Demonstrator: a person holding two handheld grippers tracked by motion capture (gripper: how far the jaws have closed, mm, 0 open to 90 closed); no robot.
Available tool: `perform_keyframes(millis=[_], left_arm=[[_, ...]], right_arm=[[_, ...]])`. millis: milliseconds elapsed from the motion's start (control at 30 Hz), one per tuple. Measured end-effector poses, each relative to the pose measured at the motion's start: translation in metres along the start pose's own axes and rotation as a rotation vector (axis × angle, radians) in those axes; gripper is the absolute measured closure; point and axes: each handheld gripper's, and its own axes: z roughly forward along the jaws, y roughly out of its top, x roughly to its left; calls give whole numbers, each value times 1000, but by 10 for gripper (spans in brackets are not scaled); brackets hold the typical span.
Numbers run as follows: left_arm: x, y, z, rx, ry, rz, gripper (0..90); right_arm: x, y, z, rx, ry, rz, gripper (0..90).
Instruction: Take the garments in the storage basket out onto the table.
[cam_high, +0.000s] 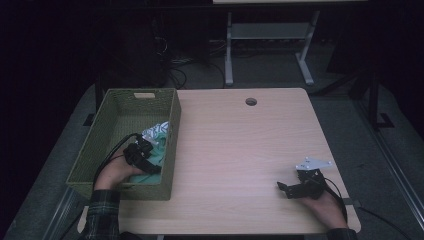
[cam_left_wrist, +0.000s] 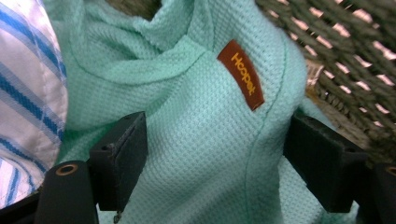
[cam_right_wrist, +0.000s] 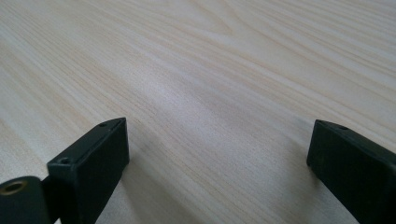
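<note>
Your left gripper stands with jaws wide around the mint waffle-knit cloth inside the woven basket at the counter's left edge, not pinching. Next close them firmly. Your right gripper rests released near the right front corner.

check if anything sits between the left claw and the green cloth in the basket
Nothing visible does. The left claw is down in the basket, its jaws wide on either side of the green cloth, which bulges up between them.

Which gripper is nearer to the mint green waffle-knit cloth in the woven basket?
Left. The left gripper is inside the green woven basket, its open jaws either side of the mint green waffle-knit cloth. The right gripper rests far off on the wooden table.
</note>
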Motion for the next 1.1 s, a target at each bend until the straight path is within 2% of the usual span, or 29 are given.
perform_keyframes(millis=[133, 233, 333, 433, 533, 567, 600, 633, 700, 733, 767, 800, 867, 900, 933, 1100], left_arm=[[1, 0, 1, 18, 9, -11, 286], [4, 0, -1, 25, 15, -39, 428], [6, 0, -4, 21, 10, -57, 503], [9, -1, -6, 13, 0, -92, 658], [11, -1, -9, -10, -4, -142, 737], [12, -1, -11, -18, -7, -156, 737], [13, -2, -14, -29, -12, -168, 786], [17, -3, -18, -60, -28, -198, 810], [18, -4, -20, -76, -30, -208, 821], [18, -4, -22, -102, -36, -232, 827], [20, -6, -27, -129, -35, -234, 832], [20, -6, -27, -129, -35, -234, 834], [21, -7, -33, -184, -35, -246, 837], [23, -9, -39, -239, -43, -263, 839], [23, -9, -39, -239, -43, -263, 840], [26, -13, -54, -371, -47, -289, 844]], right_arm=[[0, 0, 0, 0, 0, 0, 53], [0, 0, 0, 0, 0, 0, 53], [0, 0, 0, 0, 0, 0, 53], [0, 0, 0, 0, 0, 1, 53], [0, 0, 0, -1, 0, 0, 53], [0, 0, 0, -1, 0, 0, 53], [0, 0, 0, 0, 0, -1, 53], [0, 0, 0, 1, 0, 0, 53], [0, 0, 0, 0, 0, -1, 53], [0, 0, 0, 1, 0, 0, 53], [0, 0, 0, 1, 0, 0, 53], [0, 0, 0, 0, 0, 0, 53], [0, 0, 0, 0, 0, 0, 53], [0, 0, 0, 0, 1, 2, 53], [0, 0, 0, 0, 1, 2, 53], [0, 0, 0, 0, 1, 2, 53]])
